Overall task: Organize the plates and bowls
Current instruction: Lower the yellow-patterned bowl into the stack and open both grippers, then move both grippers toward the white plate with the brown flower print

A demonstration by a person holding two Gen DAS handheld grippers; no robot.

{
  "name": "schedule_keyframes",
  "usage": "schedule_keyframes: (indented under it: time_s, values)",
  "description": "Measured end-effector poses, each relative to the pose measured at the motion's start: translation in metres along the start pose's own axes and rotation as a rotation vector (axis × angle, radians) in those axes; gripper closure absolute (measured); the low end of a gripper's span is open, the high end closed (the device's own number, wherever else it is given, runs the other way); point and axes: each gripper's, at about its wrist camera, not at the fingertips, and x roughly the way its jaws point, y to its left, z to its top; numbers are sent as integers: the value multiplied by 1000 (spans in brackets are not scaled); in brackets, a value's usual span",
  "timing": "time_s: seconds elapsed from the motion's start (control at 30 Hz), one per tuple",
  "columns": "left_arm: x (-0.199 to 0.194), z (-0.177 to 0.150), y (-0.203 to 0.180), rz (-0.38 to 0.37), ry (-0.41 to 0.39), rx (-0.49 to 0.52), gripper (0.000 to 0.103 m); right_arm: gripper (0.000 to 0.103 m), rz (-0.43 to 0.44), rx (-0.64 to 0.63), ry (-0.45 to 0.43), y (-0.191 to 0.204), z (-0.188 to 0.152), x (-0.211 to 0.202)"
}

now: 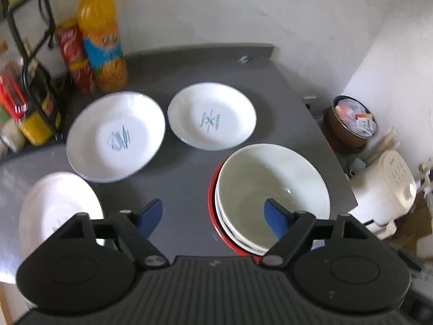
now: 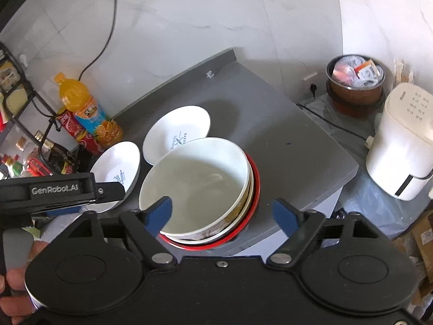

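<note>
While both grippers' fingers (image 1: pixel 150 218) stand spread, the bowl stack (image 2: pixel 200 187) lies between the right pair.

White plates (image 1: pixel 116 136) bear blue prints; bottom bowl (image 2: pixel 254 189) red.

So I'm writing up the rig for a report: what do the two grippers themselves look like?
Both look alike: a matte black body with a ribbed centre panel, two round black discs at the sides, black linkage arms on silver pivot pins, and blue finger pads. Left gripper; right gripper. In the right wrist view, the left gripper's side reads "GenRobot.AI" in grey letters. A bare hand grips it; no sleeve or cable is visible.
</note>
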Motion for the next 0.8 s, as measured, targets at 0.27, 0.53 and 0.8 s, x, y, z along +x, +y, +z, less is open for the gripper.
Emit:
schedule_keyframes:
  time_s: [0.27, 0.53, 0.8]
  values:
    - [-23, -12, 26, 24, -16, -66, 12, 4, 14, -18, -29, 6, -1, -17]
    - [-34, -15, 64, 20, -15, -152, 11, 4, 44, -36, 4, 19, -5, -16]
    - [-42, -19, 110, 63, -18, -187, 11, 3, 98, -61, 20, 50, -5, -6]
